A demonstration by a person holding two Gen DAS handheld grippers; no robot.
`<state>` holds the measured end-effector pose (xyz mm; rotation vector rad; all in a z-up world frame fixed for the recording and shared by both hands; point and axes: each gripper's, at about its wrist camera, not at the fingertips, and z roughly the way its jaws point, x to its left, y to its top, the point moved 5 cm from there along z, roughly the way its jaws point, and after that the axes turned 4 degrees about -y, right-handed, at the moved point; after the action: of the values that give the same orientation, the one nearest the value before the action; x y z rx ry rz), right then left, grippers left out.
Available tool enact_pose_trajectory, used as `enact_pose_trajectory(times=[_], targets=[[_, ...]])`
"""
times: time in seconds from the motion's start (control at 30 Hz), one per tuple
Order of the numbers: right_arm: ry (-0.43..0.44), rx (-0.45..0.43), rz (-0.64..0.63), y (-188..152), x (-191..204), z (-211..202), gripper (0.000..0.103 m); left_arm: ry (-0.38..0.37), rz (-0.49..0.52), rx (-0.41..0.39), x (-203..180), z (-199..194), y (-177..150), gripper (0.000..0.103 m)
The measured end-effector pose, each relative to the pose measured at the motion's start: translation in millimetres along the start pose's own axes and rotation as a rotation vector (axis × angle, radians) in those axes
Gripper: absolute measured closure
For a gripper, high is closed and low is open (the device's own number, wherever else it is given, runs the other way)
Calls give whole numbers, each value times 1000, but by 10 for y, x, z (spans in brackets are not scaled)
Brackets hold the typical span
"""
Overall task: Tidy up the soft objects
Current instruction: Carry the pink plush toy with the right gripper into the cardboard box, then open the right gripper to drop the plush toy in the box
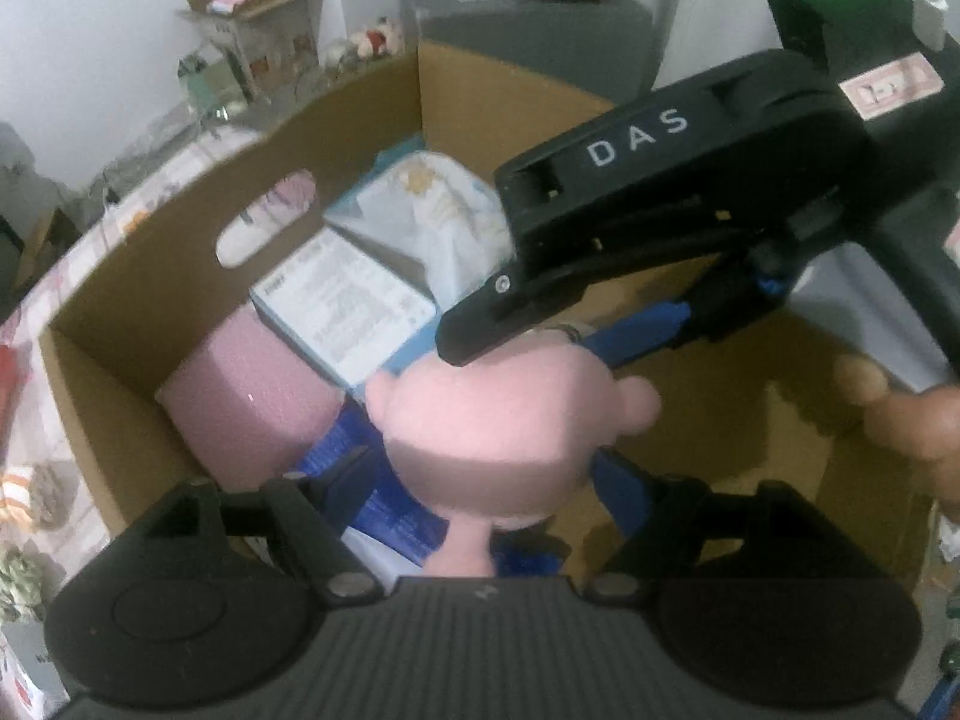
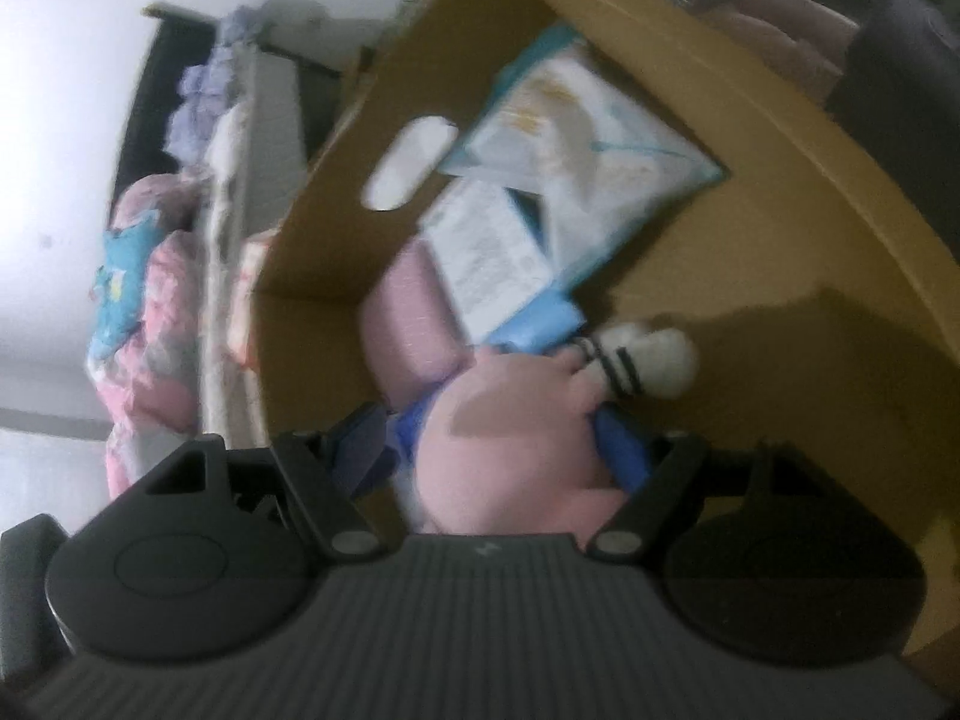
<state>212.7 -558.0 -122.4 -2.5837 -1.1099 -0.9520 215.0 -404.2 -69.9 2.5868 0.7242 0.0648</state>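
Note:
A pink plush toy [image 1: 498, 438] hangs over the open cardboard box [image 1: 150, 252]. My left gripper [image 1: 480, 480] is shut on it, blue fingers [image 1: 624, 498] pressed to its sides. My right gripper [image 2: 498, 444] is also shut on the plush [image 2: 510, 450], whose striped white foot [image 2: 648, 360] sticks out beyond. In the left wrist view the right gripper's black body [image 1: 660, 210] reaches in from the upper right. Inside the box lie a pink soft pack [image 1: 252, 402], a white-and-blue packet [image 1: 348, 300] and a pale blue diaper pack [image 1: 444, 216].
The box [image 2: 780, 192] has a handle slot [image 1: 270, 222] in its far wall. A cluttered surface with small boxes and toys [image 1: 252, 60] lies behind it. A grey bin [image 1: 528, 30] stands beyond. Pink bedding [image 2: 150, 300] is piled at left in the right wrist view.

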Motion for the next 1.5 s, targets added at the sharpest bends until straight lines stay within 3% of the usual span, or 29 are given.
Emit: enact_pose_trajectory(times=[0.27,0.73,1.07,1.27,1.5], targets=[[-5,-5,15,-33,-27,-27,26,35,19,-23,20,-203,-50,17],[-2,-72,-13,-198,150,-361,24,83,-45,-157,193,-1227,-472,14],[94,-88,-119,-556,721,-706,24,131,-176,-277,636,-2031,-1213,12],[155,-30,-231,-930,1276,-647,24,197,-310,-330,1048,-2367,-1828,11],[197,86,-358,-1387,1984,-288,24,235,-458,-328,1405,-2503,-2528,11]])
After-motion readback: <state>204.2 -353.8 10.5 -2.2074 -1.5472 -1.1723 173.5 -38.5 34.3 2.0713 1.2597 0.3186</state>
